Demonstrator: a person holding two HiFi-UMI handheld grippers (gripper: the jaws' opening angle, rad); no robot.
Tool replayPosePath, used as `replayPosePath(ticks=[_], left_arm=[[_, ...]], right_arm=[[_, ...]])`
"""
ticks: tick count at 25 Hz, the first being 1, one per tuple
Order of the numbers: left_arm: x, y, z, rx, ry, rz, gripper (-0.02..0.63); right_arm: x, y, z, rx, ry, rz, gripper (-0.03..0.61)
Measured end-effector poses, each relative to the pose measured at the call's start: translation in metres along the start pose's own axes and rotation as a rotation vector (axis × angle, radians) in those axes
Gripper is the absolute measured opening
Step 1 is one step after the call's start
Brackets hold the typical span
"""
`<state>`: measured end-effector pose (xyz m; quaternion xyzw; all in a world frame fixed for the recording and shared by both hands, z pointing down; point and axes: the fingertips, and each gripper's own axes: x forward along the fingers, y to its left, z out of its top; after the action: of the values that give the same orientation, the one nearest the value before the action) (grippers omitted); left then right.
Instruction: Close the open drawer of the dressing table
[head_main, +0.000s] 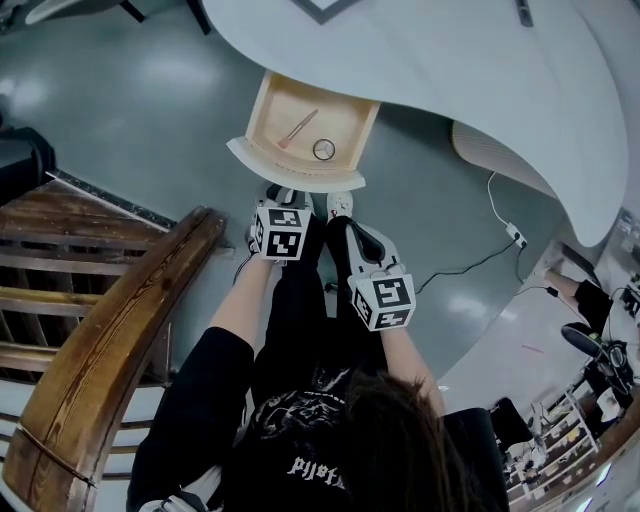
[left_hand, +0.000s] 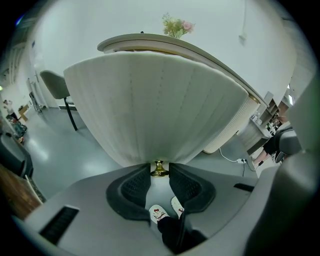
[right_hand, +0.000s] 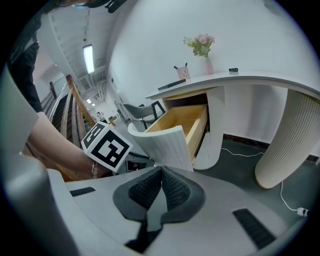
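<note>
The dressing table's drawer (head_main: 312, 125) stands pulled out below the white tabletop (head_main: 450, 60); a pink stick (head_main: 298, 128) and a small ring (head_main: 323, 150) lie inside it. Its curved, ribbed white front (left_hand: 155, 105) fills the left gripper view, with a brass knob (left_hand: 159, 169) at the lower edge. My left gripper (left_hand: 159, 167) has its dark pads against both sides of that knob. In the head view the left gripper (head_main: 289, 194) sits at the drawer front. My right gripper (right_hand: 161, 171) hangs back to the right, shut on nothing, and faces the drawer's side (right_hand: 182, 122).
A wooden stair rail (head_main: 110, 330) runs close at the left. A cable with a power strip (head_main: 515, 235) lies on the grey floor at the right. The ribbed table leg (right_hand: 290, 140) stands right of the drawer. A vase of flowers (right_hand: 202, 50) sits on the tabletop.
</note>
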<state>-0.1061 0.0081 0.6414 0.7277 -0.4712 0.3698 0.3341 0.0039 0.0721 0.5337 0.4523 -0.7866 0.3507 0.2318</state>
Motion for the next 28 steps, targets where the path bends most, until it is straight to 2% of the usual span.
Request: replayPosePath(ticks=[19, 28], left_arm=[[0.002, 0.0, 0.004, 0.012, -0.023, -0.018, 0.123], [0.01, 0.001, 0.02, 0.025, -0.048, -0.036, 0.121]], right_arm=[[0.011, 0.009, 0.003, 0.002, 0.011, 0.009, 0.026], [0.016, 0.008, 0.004, 0.004, 0.012, 0.01, 0.026]])
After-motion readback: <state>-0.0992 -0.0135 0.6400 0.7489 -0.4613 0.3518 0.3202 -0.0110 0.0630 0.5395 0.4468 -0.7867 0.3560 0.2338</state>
